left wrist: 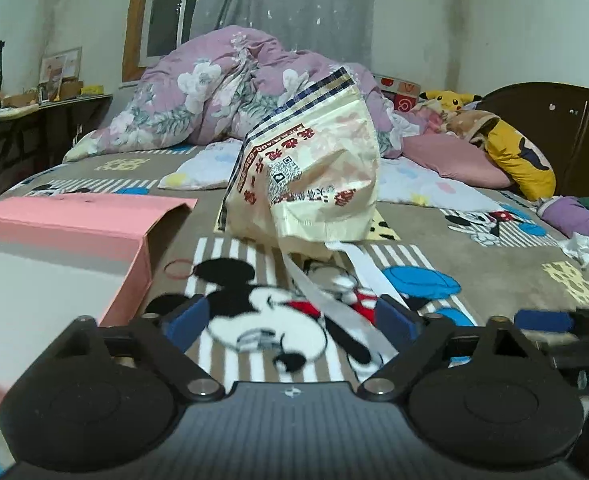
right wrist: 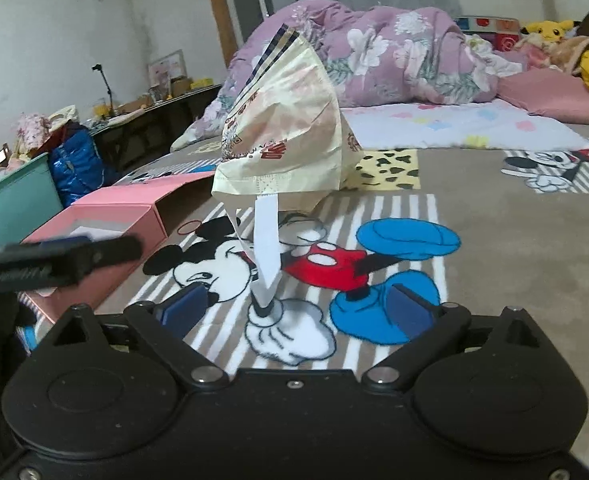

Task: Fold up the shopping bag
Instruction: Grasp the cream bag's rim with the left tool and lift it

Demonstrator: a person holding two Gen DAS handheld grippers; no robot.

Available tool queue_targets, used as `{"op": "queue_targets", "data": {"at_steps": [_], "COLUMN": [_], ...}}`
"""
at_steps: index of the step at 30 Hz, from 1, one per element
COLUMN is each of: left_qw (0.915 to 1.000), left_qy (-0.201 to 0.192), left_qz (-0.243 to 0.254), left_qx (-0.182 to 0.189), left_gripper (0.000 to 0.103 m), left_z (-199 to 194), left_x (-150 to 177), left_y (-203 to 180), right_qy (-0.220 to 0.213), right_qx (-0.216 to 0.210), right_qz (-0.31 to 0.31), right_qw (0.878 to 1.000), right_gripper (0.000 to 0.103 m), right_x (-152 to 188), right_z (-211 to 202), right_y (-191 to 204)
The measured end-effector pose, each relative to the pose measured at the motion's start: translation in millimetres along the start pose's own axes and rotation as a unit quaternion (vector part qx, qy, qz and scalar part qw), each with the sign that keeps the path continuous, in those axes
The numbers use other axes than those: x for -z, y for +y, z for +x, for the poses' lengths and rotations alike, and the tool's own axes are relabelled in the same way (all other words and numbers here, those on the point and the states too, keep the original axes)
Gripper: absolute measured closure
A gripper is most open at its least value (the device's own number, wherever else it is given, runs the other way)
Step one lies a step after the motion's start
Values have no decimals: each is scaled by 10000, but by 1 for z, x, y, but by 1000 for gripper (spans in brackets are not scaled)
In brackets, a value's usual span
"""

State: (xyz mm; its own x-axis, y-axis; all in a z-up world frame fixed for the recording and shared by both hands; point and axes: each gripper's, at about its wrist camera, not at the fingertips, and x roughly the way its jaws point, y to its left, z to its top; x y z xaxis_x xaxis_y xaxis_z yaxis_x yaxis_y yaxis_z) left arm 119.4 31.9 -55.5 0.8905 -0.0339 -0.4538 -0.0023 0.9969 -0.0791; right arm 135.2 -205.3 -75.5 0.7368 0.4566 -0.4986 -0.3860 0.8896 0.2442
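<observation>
A crumpled cream shopping bag [left wrist: 314, 184] with red print and a dark striped edge stands on the cartoon-mouse blanket [left wrist: 474, 252]. Its white handle straps [left wrist: 328, 300] trail toward me. My left gripper [left wrist: 290, 316] is open, blue pads wide apart, and one strap runs diagonally between them without being clamped. In the right wrist view the bag [right wrist: 282, 128] sits ahead and a white strap [right wrist: 266, 240] hangs down to the blanket [right wrist: 514, 260] between the blue pads of my open right gripper [right wrist: 298, 308]. Each gripper shows at the edge of the other's view.
An open pink box [left wrist: 74, 216] [right wrist: 106, 212] lies left of the bag, with a red rubber band [left wrist: 178, 269] beside it. A purple floral duvet [left wrist: 214, 88], pillows and a yellow plush [left wrist: 450, 100] pile up behind. A teal bin [right wrist: 14, 200] and desk stand off the bed, left.
</observation>
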Motion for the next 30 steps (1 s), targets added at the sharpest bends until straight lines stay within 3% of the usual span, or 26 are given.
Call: {"op": "queue_targets", "data": {"at_steps": [14,18,19,20,22,25,30], "left_qw": [9994,9987,9986,9985,9987,9995,9999], "left_qy": [242,348,361,365,325,175,-29], "left_qz": [-240,-326,-330,-326,-310,-213,-165], "left_qx": [-36,-171,-213,-242,-235,-126,37], "left_gripper": [63,69,73,83,90,97,99], "left_z": [102,125,130,133,133,119,92], "left_x": [-12,-13,-13,-14,-14,-19,-35], "left_y": [2,5,6,6,8,7,7], "right_qy": [-120,-112,-84,-81,-73,-153,-324], "right_qx": [-34,-52,-54,-59,-72,21,160], "right_qz": [163,189,181,187,200,233,167], "right_qw": [9998,9997,9998,9998,9997,9996,9992], "right_gripper": [4,4,4,8,18,20,21], "right_x": [10,17,22,22,23,24,25], "right_z": [42,44,46,47,47,46,39], "right_y": [-38,-41,-43,-43,-45,-48,-49]}}
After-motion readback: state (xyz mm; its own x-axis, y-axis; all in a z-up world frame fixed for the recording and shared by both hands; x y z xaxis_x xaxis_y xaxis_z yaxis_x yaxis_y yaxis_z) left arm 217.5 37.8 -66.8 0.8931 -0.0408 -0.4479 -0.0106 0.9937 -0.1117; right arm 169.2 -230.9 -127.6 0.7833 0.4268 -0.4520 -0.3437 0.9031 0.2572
